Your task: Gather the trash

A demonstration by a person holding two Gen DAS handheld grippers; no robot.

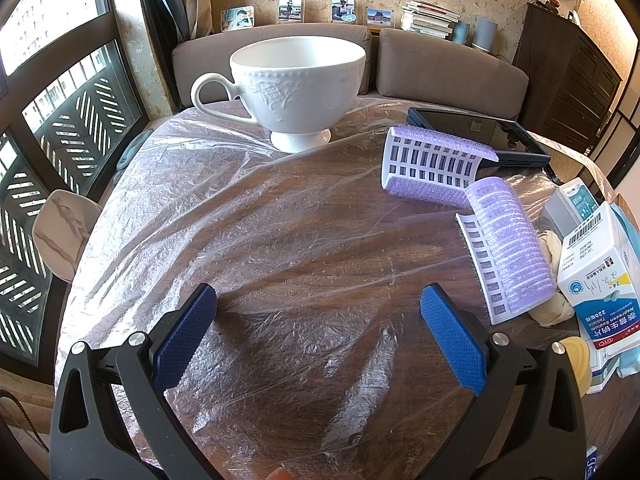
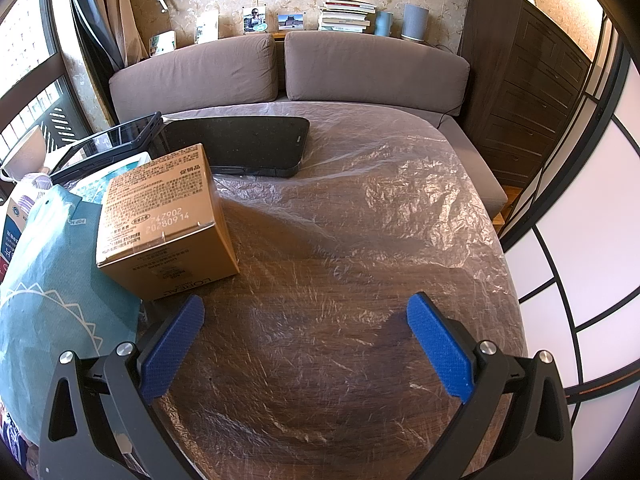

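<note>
Colours here are a real mix. The round dark-brown woodgrain table (image 1: 304, 240) sits under a clear crinkly plastic sheet (image 1: 168, 184) that shines whitish where the sun hits it. The white footed porcelain cup (image 1: 296, 88) has a raised embossed pattern on its side. Two lilac velcro hair rollers (image 1: 508, 240) have white slotted plastic backs. The white-and-blue cardboard medicine box (image 1: 600, 280) carries a red strip and a black barcode. The tan cardboard box (image 2: 164, 220) has pale print, next to a teal bag with white zigzag lines (image 2: 60, 264). The glossy black tablet (image 2: 240, 144) is faintly speckled. Both grippers have blue textured pads (image 2: 172, 352) on black frames.
</note>
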